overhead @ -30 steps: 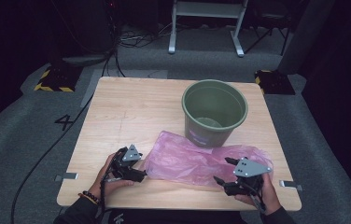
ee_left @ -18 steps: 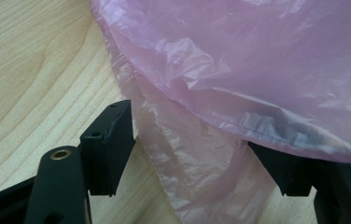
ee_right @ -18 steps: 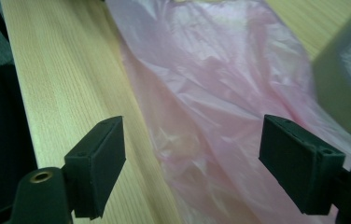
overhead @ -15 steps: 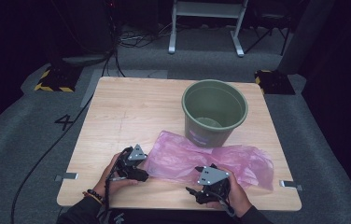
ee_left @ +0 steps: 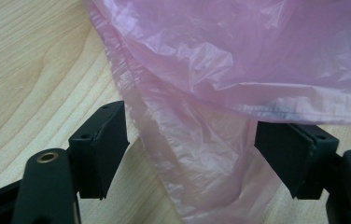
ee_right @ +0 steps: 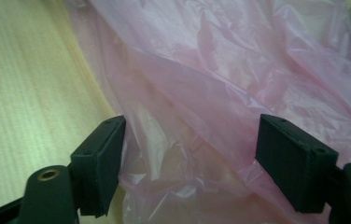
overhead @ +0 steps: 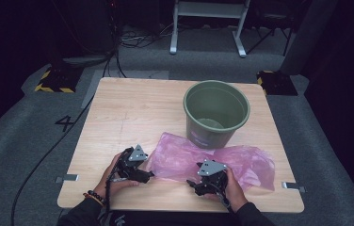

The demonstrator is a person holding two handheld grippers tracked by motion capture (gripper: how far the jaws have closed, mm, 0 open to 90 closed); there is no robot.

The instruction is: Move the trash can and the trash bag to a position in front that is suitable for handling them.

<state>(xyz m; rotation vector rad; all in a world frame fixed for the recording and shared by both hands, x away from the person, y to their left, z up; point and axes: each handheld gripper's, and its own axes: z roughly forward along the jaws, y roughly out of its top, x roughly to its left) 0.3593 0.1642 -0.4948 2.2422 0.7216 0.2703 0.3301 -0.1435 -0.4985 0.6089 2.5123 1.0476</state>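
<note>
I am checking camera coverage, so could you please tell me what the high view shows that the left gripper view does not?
High view alone: the green bucket, both hands, the right gripper and the floor around the table. Left gripper view alone: a close look at the left gripper, its jaws open around a fold of the bag. Both share the pink plastic bag and the wooden table.
</note>
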